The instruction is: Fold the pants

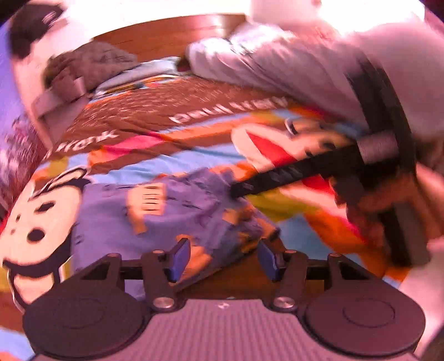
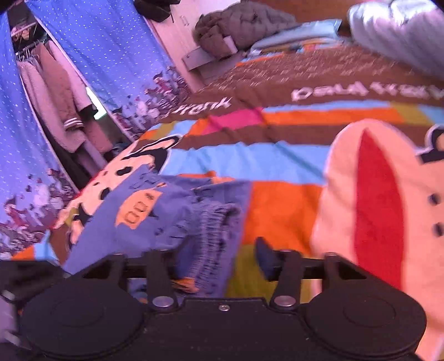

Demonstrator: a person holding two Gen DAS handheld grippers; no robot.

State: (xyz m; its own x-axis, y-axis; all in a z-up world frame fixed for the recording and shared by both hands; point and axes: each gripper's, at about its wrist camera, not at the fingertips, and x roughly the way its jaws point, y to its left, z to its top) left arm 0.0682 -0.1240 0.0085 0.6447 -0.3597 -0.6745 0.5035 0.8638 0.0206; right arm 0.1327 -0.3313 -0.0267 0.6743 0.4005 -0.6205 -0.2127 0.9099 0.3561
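Both your grippers, left (image 1: pixel 223 259) and right (image 2: pixel 219 259), hang with jaws apart over the pants (image 2: pixel 166 216) on the bed (image 2: pixel 277 205).

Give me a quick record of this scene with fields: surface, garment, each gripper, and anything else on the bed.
surface: bed with a colourful cartoon blanket
garment: small blue patterned pants, bunched up, lying on the blanket
left gripper: open, pants below its fingers, nothing pinched
right gripper: open, elastic waistband between the fingers, not pressed
also on bed: grey jacket at the far end, pale bedding
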